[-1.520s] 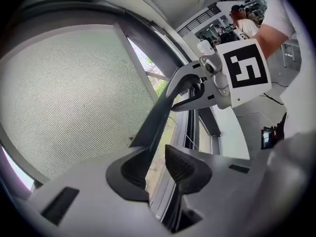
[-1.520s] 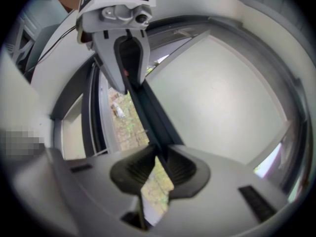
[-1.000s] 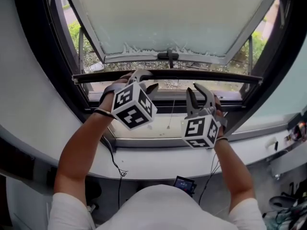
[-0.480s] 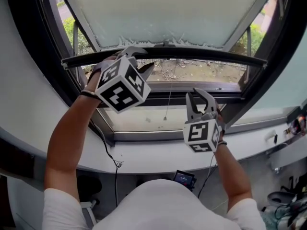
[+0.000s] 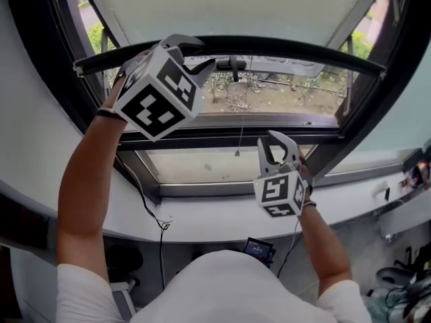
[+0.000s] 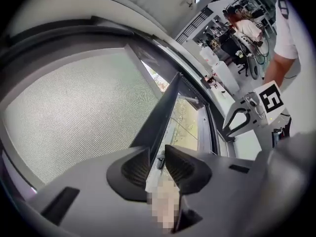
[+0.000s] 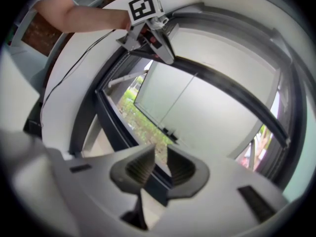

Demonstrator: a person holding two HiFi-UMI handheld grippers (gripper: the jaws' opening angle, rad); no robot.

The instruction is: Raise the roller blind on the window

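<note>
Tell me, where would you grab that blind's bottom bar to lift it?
Take the bar anywhere along its length, coming from the room side and below. It is slim, so the jaws can close across it. The left gripper grips it so, near its left end.

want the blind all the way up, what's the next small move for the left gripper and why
Probably lift the bottom bar higher with the left gripper. Its fingers are closed on the bar, and the blind fabric covers the upper part of the window, so there's travel left. The right gripper is open and empty lower down.
</note>
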